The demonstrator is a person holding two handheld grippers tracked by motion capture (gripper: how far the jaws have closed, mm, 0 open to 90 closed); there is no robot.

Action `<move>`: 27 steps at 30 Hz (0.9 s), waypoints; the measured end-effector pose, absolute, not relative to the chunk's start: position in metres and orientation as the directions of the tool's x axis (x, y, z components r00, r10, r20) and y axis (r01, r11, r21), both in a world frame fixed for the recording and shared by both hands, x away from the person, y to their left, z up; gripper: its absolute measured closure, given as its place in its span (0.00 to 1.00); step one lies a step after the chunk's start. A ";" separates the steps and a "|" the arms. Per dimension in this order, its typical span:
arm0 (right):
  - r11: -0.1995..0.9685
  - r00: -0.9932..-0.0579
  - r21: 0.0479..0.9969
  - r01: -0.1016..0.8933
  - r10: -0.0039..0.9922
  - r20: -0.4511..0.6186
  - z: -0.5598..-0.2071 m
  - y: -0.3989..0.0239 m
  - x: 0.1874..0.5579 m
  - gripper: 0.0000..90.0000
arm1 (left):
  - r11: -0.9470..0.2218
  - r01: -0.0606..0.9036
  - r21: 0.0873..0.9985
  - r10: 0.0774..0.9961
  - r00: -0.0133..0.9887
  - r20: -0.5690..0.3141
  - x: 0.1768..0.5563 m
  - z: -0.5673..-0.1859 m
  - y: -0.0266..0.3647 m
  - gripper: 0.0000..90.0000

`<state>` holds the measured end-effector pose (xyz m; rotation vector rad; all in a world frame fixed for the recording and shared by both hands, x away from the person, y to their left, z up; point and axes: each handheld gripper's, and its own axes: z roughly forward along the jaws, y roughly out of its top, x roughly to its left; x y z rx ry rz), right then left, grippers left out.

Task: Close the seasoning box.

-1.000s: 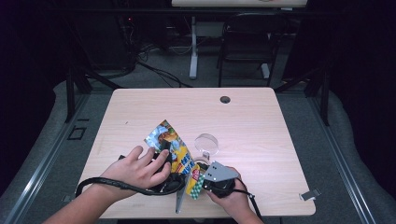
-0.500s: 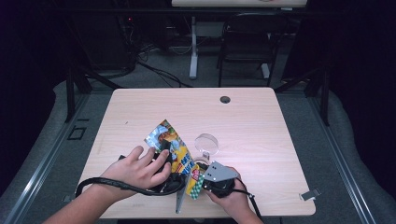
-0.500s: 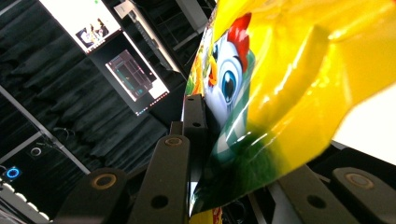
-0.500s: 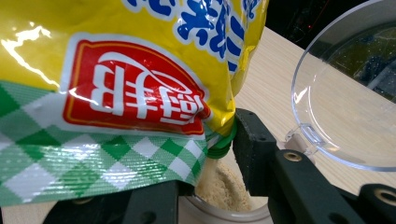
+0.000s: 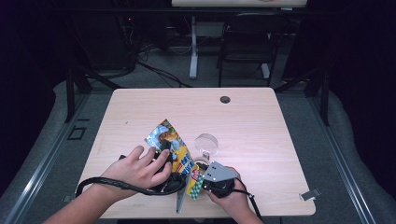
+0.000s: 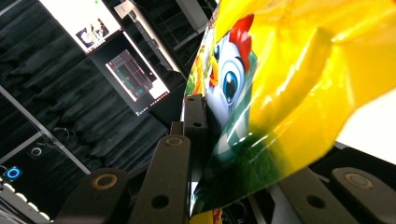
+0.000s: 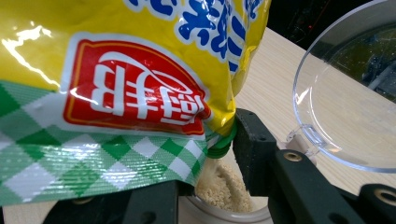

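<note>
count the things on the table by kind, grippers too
snack bag: 1
clear jar with pale powder, hinged lid open: 1
grippers, left gripper and right gripper: 2
total: 4

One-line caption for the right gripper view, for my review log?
Yellow snack bag over a clear container of beige powder, its flip lid open, seen between the right hand-held gripper jaws.
</note>
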<state>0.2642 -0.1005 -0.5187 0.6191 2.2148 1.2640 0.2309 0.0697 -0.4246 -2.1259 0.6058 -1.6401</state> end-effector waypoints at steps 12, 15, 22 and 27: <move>0.462 -0.768 0.876 0.136 0.608 -0.202 -0.518 -0.101 0.264 0.78 | -0.831 -0.109 -0.545 -0.555 0.214 0.804 0.231 -0.425 0.070 0.92; 0.464 -0.768 0.875 0.137 0.608 -0.202 -0.518 -0.102 0.264 0.78 | -0.836 -0.109 -0.538 -0.548 0.222 0.806 0.231 -0.425 0.070 0.92; 0.468 -0.766 0.873 0.138 0.609 -0.206 -0.517 -0.103 0.263 0.78 | -0.834 -0.115 -0.540 -0.552 0.219 0.805 0.231 -0.425 0.071 0.92; 0.467 -0.764 0.873 0.139 0.612 -0.206 -0.517 -0.104 0.263 0.78 | -0.853 -0.111 -0.509 -0.520 0.243 0.819 0.232 -0.427 0.074 0.93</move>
